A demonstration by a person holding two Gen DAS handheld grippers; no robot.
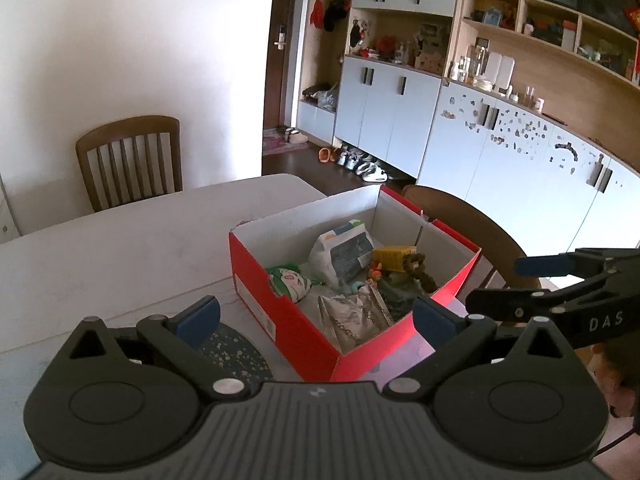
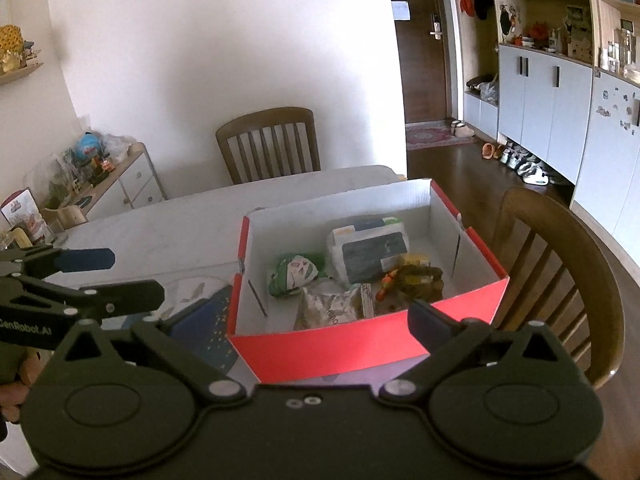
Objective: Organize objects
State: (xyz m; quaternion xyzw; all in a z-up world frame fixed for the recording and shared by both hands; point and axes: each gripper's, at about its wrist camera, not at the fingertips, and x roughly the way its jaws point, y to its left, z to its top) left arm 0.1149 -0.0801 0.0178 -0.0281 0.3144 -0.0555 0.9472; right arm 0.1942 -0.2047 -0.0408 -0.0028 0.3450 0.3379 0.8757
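packets and toys (image 2: 298, 276) in the box (image 2: 332, 350) on the table (image 2: 168, 220), chair (image 2: 560, 280) just beside

Across my bench (image 1: 100, 248) a wooden chair (image 1: 130, 160) stands against the white wall; shoes (image 1: 360, 164) line the floor below pale cupboards (image 1: 384, 108).

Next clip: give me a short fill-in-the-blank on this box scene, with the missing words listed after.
1. The box on the table is ____ outside and white inside.
2. Both the left gripper and the right gripper are ____ and hold nothing.
3. The box has no ____ on it, so its contents show.
4. The green-haired toy lies ____ the box.

Missing words: red; open; lid; inside
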